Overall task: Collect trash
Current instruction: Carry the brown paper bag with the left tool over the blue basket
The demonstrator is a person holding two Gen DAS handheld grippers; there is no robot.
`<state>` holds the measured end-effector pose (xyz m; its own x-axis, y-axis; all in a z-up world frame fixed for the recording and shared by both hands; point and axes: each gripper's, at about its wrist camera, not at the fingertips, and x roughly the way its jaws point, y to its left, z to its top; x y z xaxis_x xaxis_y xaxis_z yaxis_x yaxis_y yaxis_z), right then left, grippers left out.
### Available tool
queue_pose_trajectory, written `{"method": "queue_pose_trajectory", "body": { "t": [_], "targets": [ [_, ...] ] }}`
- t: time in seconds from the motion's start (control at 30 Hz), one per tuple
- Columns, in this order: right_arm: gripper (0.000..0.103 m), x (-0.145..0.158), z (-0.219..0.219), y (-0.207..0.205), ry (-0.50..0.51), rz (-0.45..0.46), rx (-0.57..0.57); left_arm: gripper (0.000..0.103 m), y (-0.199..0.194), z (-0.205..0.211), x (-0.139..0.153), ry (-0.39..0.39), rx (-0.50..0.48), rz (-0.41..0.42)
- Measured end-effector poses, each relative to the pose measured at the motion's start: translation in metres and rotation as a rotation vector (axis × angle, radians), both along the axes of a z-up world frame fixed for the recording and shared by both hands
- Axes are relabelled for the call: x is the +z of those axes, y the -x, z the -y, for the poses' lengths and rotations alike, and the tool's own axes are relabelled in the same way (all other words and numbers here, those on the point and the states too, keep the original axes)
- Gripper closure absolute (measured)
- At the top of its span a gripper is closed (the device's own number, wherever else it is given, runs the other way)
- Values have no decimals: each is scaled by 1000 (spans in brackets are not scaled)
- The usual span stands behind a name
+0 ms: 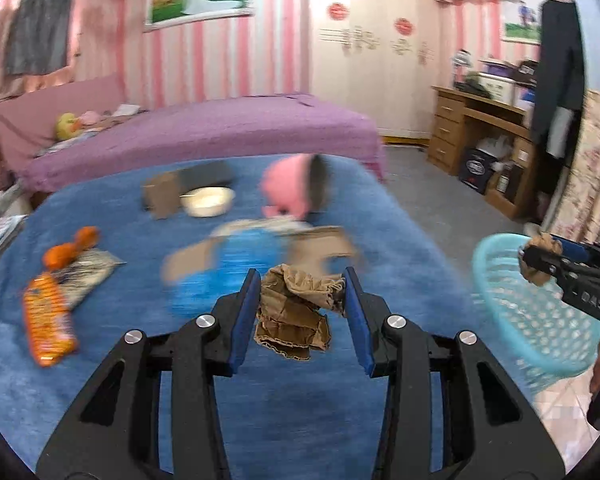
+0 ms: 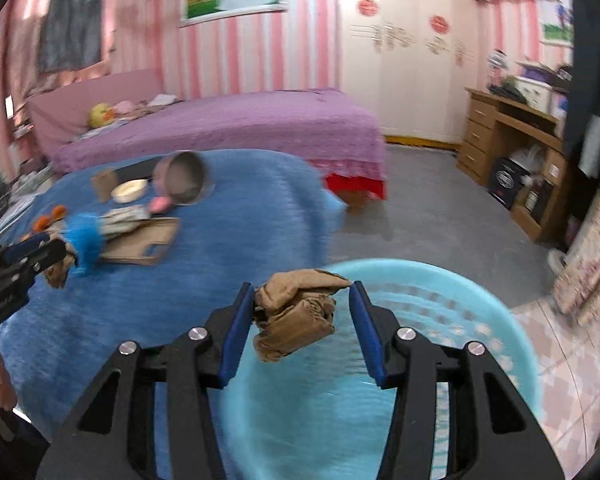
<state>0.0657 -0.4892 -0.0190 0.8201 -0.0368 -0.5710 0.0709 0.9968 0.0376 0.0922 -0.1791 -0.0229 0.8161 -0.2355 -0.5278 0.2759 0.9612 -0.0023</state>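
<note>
- Crumpled brown paper (image 1: 296,312) clamped in left gripper (image 1: 302,312) over blue cloth (image 1: 100,380); orange snack packet (image 1: 50,320), cardboard pieces (image 1: 320,246), bowl (image 1: 207,201), pink pot (image 1: 296,190) around; teal basket (image 1: 540,320) right.
- Right wrist: right gripper (image 2: 302,316) pinches brown paper wad (image 2: 296,314) over teal basket (image 2: 480,320); left gripper (image 2: 40,256) at left edge.

You have two crumpled brown paper wads: one (image 2: 296,316) above the turquoise basket (image 2: 480,320), one (image 1: 296,312) well left of it.
</note>
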Motion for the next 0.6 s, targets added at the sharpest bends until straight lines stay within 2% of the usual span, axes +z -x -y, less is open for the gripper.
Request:
{"method": "queue_pose_trajectory", "body": {
  "t": [0.13, 0.3, 0.4, 0.53, 0.6],
  "targets": [
    [54, -10, 50, 5, 32, -22, -81, 62, 0, 48, -5, 29, -72, -37],
    [54, -17, 89, 10, 73, -44, -149, 62, 2, 102, -6, 20, -145, -41],
    [54, -19, 102, 14, 44, -43, -174, 62, 2, 131, -4, 17, -180, -39],
    [54, -18, 110, 15, 36, -36, -197, 62, -2, 162, -9, 55, -217, -88],
    [54, -18, 112, 16, 24, -32, -206, 62, -2, 172, -11, 51, -232, -97]
  ]
}}
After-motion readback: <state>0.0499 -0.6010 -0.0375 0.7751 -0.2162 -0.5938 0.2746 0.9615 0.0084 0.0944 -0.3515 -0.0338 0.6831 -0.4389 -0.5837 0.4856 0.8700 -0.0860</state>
